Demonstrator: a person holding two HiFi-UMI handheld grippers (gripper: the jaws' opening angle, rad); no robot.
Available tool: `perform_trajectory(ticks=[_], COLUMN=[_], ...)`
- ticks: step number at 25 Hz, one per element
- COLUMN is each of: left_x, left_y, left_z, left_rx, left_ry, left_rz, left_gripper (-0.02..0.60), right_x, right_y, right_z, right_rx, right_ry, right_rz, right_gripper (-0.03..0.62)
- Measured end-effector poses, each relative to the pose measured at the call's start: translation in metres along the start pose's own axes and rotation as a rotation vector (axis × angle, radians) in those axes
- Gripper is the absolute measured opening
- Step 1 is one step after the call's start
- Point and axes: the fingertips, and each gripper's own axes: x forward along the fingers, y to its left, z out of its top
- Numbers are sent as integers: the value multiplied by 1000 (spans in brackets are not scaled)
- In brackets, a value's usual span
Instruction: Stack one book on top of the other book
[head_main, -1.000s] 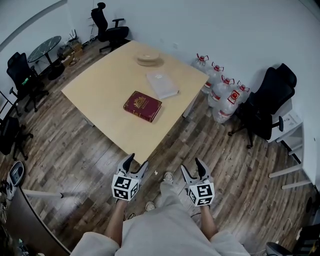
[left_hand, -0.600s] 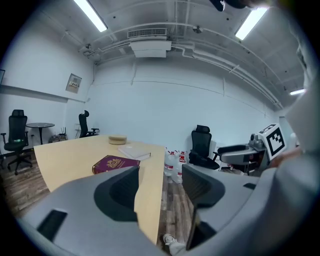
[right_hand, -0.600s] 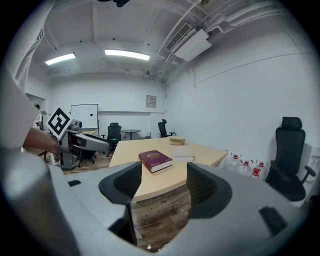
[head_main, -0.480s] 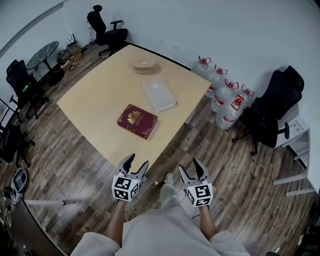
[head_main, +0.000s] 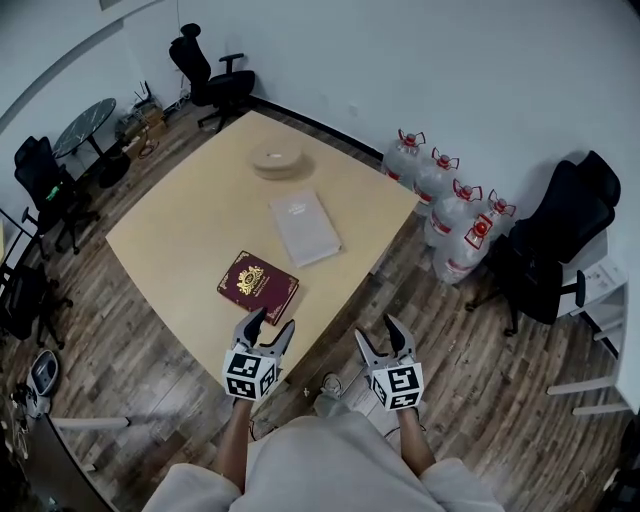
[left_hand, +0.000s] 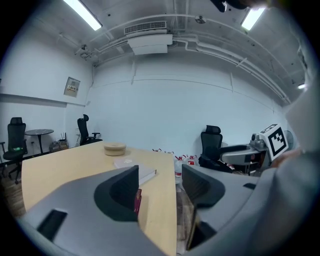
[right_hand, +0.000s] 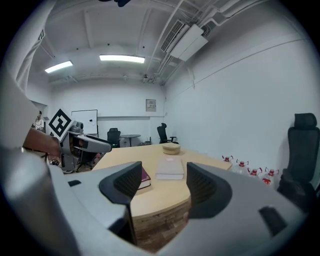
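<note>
Now left tongs spread wide, holding nothing; right tongs likewise, touching nothing.

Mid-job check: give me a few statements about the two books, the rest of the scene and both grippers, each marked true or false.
1. The red book already lies on top of the grey book. False: they lie apart, each flat on the table.
2. The left gripper and the right gripper are both open and empty. True.
3. The red book is the one nearer the grippers. True.
4. The round wooden dish sits on the grey book. False: it stands on the table beyond that book, apart from it.
5. The water jugs stand on the table. False: they stand on the floor by the wall.
</note>
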Motion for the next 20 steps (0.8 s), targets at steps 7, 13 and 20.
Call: perform_trajectory(ticks=[7,13,20], left_x=[68,107,115], left_y=[9,7,19], left_z=[24,39,35], left_rx=[1,14,-5], left_ry=[12,28,49], left_rz=[20,24,68], left_gripper=[272,272,272], right_x=[45,70,90], right_y=[-57,-97,-104], right_z=[10,14,13], right_rx=[10,30,39], right_ry=[6,9,19], right_rz=[13,12,48], right_gripper=[264,261,261])
